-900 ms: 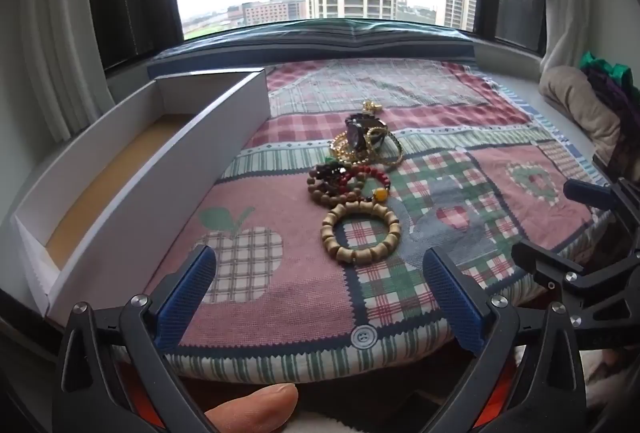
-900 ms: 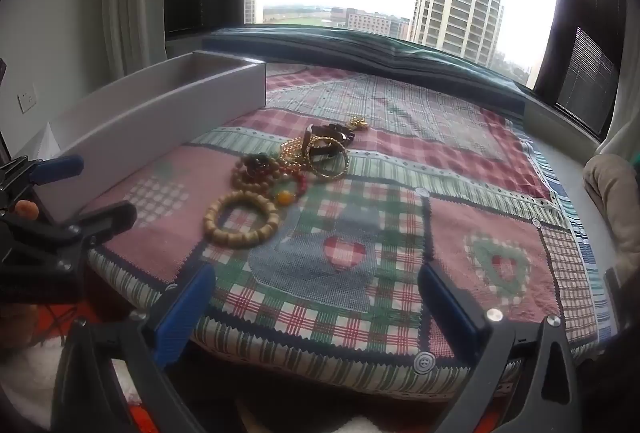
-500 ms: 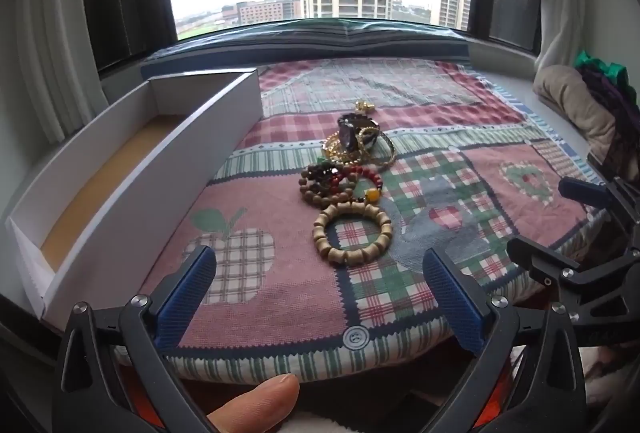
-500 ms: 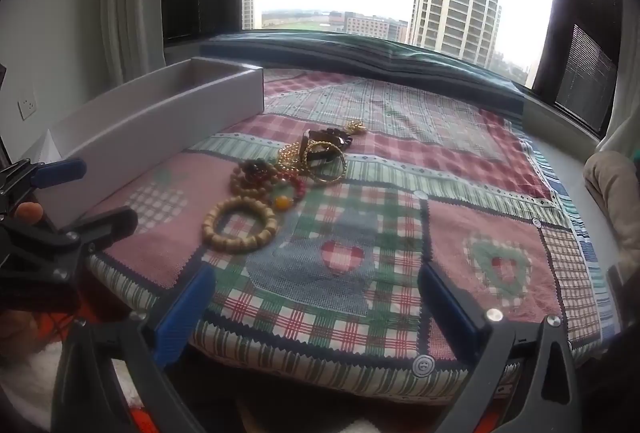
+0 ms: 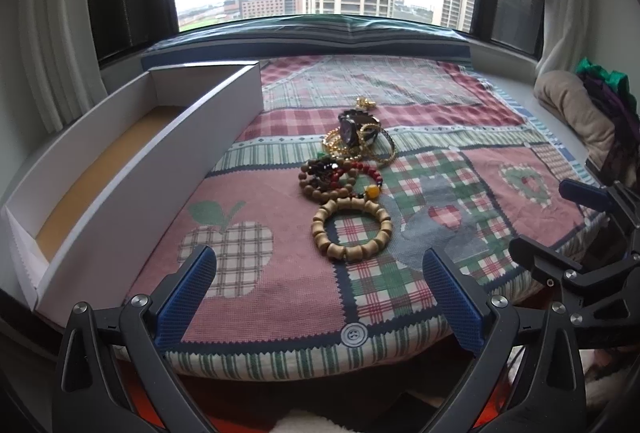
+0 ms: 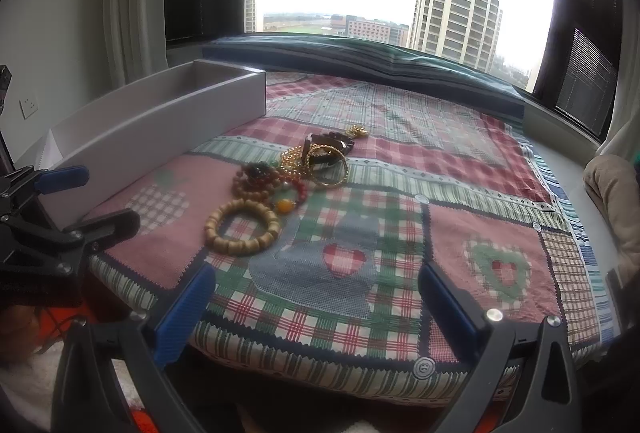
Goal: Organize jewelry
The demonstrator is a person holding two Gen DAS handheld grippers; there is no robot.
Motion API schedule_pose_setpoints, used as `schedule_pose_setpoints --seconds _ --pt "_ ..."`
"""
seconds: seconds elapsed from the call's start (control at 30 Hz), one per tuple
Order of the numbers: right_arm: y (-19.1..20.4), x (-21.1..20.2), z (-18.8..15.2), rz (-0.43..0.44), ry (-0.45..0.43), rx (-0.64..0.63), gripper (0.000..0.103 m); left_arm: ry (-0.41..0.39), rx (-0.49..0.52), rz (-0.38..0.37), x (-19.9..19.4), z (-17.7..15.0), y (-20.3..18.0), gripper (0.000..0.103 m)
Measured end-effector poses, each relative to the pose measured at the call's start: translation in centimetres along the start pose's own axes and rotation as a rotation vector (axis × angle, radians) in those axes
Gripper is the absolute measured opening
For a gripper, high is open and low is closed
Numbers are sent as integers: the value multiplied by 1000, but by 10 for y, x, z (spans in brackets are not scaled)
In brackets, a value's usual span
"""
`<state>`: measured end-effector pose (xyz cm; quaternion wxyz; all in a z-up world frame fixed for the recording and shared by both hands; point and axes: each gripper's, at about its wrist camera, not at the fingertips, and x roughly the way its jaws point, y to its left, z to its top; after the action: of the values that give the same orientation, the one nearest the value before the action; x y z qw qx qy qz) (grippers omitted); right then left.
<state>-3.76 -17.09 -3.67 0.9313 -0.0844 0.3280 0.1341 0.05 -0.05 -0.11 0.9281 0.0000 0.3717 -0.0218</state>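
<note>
Wooden bead bracelet lies flat near the quilt's front edge, dead ahead of the left tongs, nearer than the right tongs; both gape wide, empty.

Quilt pink/green plaid; box white; bracelet tan.

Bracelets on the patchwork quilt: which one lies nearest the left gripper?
The large tan wooden-bead bracelet, lying flat alone; the others sit heaped behind it.

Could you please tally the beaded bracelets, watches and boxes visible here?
Beaded bracelets: 3 clear: pale wooden barrel-bead bracelet, brown round-bead bracelet, red bead bracelet
Dark-faced wristwatch: 1
Open white cardboard box: 1
Total: 5; the tangle may hide more.
</note>
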Motion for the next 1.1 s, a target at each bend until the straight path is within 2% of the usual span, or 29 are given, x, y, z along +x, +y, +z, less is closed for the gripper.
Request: schedule_pose_setpoints --seconds 0.63,1.1 --pt "0 2 0 9 2 0 103 18 12 4 6 -3 -2 103" --pt "1 0 1 11 -3 -3 103 1 27 9 2 -1 -5 103"
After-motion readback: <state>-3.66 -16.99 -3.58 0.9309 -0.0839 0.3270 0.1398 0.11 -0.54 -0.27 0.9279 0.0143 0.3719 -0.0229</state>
